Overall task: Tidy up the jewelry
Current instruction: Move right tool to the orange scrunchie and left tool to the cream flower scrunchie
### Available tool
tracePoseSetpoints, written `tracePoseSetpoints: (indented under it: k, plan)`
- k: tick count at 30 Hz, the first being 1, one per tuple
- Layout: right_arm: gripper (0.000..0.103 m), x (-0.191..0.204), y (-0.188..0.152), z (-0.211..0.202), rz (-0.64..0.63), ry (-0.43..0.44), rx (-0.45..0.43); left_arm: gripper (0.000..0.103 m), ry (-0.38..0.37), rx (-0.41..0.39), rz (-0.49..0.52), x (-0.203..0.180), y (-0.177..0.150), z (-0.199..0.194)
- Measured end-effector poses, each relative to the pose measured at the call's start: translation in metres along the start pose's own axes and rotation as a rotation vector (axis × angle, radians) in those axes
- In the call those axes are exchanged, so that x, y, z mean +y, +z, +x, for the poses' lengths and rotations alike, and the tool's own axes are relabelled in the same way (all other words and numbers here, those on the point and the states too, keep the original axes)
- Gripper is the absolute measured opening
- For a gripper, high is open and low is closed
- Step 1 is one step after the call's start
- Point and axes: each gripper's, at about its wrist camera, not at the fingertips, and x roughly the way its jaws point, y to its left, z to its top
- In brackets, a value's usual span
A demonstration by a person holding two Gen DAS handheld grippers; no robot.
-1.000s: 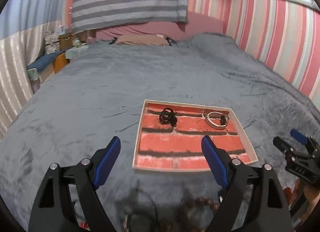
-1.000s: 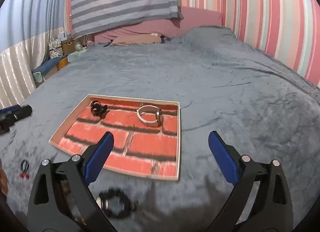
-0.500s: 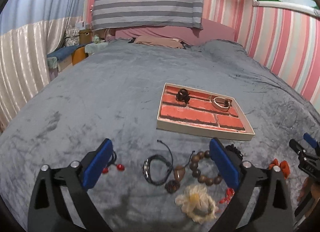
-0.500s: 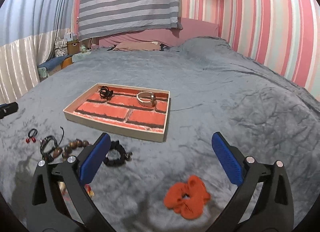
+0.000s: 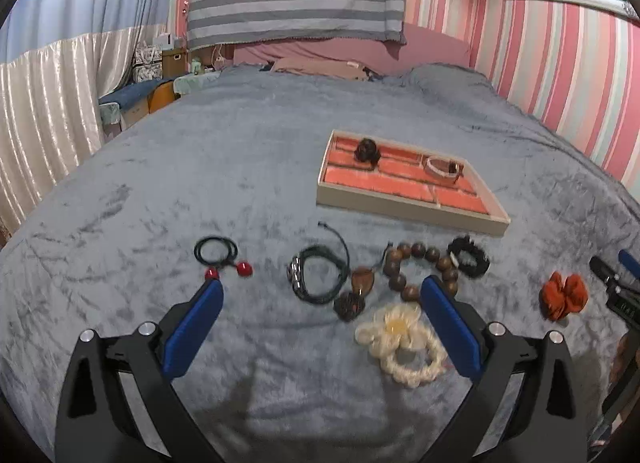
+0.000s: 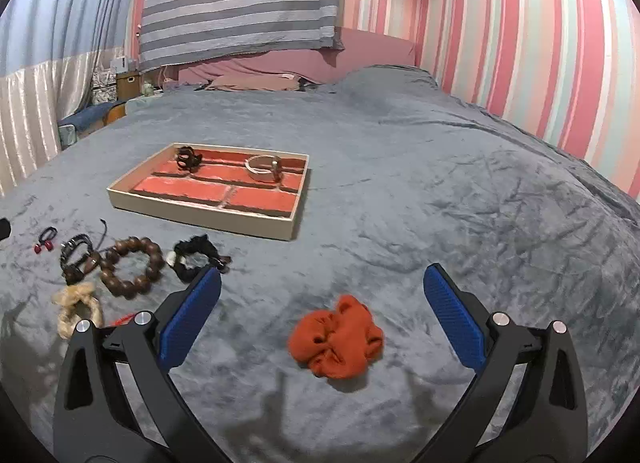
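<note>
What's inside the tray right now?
In the tray: a black hair tie and a pale bracelet, both at the far end. Nothing looks hidden; its near wall covers little.

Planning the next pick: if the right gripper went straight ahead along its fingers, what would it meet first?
Most likely the orange scrunchie, lying on the blanket between the open right gripper fingers' line. Depth is uncertain.

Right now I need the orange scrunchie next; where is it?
The scrunchie lies on the blanket between the right claw's open fingers, right of the black scrunchie, nearer than the tray.
</note>
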Motion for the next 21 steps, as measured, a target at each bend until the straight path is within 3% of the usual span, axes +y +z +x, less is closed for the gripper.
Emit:
tracePoseSetpoints:
  k: [11, 21]
  plan:
    - [0.099, -0.016, -0.033, 0.019, 0.012, -0.030, 0.054, 0.097, -0.001, 0.081, 0.004, -0.015, -0.039, 0.023]
    - [0.099, -0.028, -0.047, 0.033, 0.056, -0.023, 0.087, 0.097, -0.022, 0.123, 0.025, -0.021, -0.053, 0.039]
